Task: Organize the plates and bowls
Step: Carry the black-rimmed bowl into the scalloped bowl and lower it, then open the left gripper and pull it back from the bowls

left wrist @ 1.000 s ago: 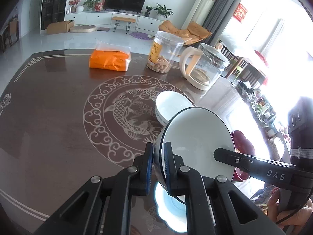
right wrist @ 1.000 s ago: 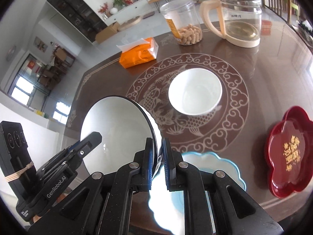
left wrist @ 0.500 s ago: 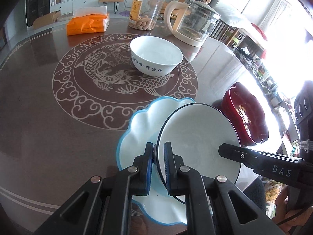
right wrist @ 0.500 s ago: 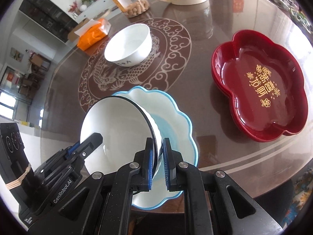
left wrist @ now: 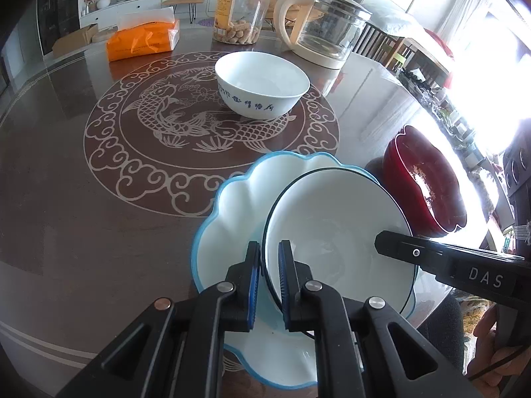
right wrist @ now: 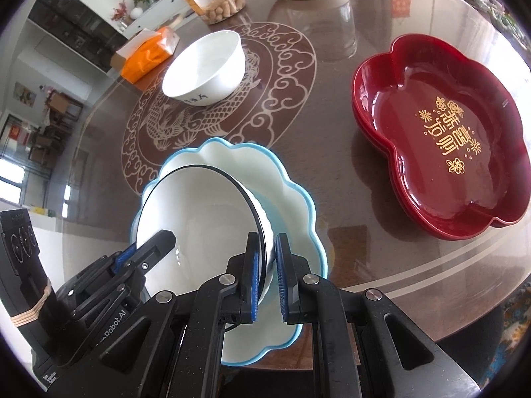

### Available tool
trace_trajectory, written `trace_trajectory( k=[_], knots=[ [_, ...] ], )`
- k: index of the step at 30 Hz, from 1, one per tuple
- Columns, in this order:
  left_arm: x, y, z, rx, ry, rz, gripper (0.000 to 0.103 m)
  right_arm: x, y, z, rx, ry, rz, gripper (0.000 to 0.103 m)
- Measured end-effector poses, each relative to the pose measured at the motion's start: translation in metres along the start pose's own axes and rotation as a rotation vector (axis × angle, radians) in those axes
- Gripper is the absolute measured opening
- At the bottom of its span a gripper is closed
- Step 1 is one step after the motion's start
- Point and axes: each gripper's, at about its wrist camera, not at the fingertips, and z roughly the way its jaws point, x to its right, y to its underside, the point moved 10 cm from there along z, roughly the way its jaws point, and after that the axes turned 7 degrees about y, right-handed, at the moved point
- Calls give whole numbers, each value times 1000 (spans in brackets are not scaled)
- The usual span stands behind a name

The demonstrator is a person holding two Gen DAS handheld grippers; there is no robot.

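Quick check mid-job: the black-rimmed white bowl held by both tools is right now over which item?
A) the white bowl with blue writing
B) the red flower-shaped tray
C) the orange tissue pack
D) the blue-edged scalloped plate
D: the black-rimmed bowl, its rim pinched by the left tool and right tool, sits over the blue-edged scalloped plate.

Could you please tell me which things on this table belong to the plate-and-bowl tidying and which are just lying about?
Job:
black-rimmed bowl
blue-rimmed scalloped plate
white bowl with blue writing
red flower-shaped dish

Lying about:
orange tissue pack
snack jar
glass kettle
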Motion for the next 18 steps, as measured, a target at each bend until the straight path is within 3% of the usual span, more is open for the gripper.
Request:
trace_trajectory(
  k=[6,8,11,12,14,16,18],
  knots=[
    [-3,-5,-12,45,-56,27,11,-5,1,-5,47,-15,-38,21],
    [-3,-6,-21,62,-68,30,11,-7,0,-11,74,-33,-41,37],
    [0,-7,-40,101,-95,43,11,-9,0,-27,139,-47,-52,48],
    [1,-7,-46,118,-107,52,11,-9,1,-34,166,-42,-56,48],
    [4,-4,-58,147,-131,71,12,-9,3,-52,237,-22,-74,58],
    [8,2,-66,156,-147,92,12,-8,7,-71,322,30,-101,61],
    [15,9,-70,157,-157,116,12,-6,14,-88,403,90,-115,72]
  ],
)
